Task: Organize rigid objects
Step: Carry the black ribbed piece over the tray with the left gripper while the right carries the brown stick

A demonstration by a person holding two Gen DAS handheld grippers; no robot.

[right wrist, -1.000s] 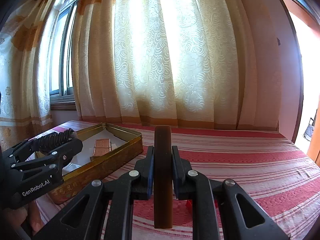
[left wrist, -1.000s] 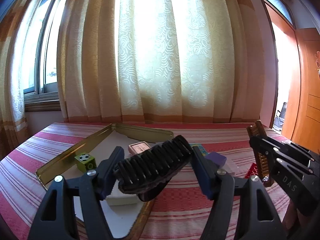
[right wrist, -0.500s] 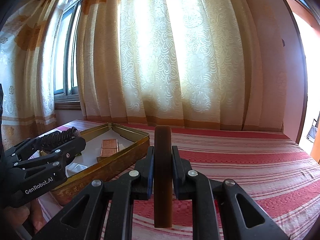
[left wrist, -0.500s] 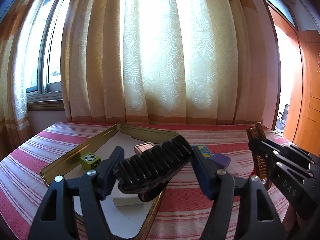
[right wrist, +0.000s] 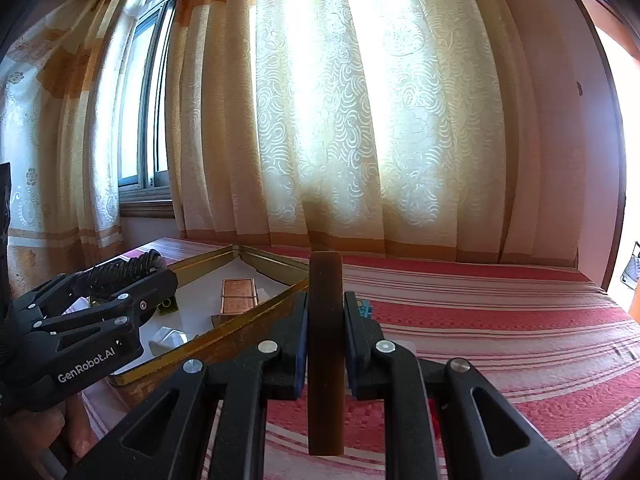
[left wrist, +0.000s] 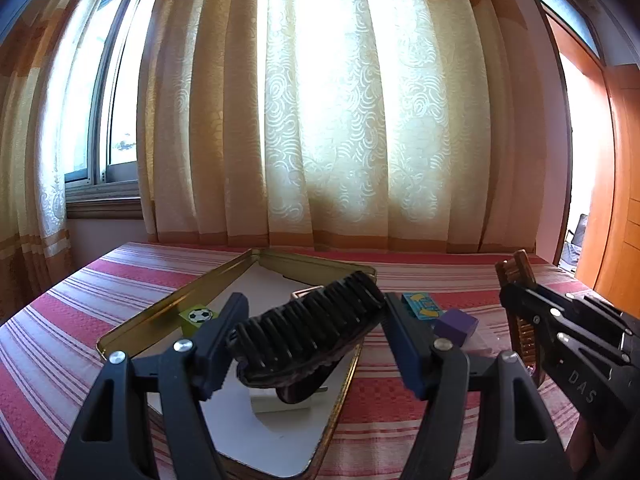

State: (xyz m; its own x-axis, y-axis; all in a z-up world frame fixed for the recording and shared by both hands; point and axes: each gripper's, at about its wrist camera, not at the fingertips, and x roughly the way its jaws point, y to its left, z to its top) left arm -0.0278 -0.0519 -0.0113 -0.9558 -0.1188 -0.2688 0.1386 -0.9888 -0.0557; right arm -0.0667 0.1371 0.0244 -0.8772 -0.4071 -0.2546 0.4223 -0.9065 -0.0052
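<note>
Gripping a black hair clip (left wrist: 308,332) crosswise between its pads, the left claw (left wrist: 312,336) hangs over the gold tin (left wrist: 160,312). At its 3 o'clock, the right claw (right wrist: 325,344) is clamped tight on a brown comb (right wrist: 326,352) standing upright above the striped tabletop (right wrist: 500,320). A purple block (left wrist: 456,326) lies at 1 o'clock, outside the tin.

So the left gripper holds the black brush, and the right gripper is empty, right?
Not quite. The left gripper does hold the black brush, but the right gripper is not empty: it is shut on a brown comb, held upright between its jaws. The right wrist view shows this.
</note>
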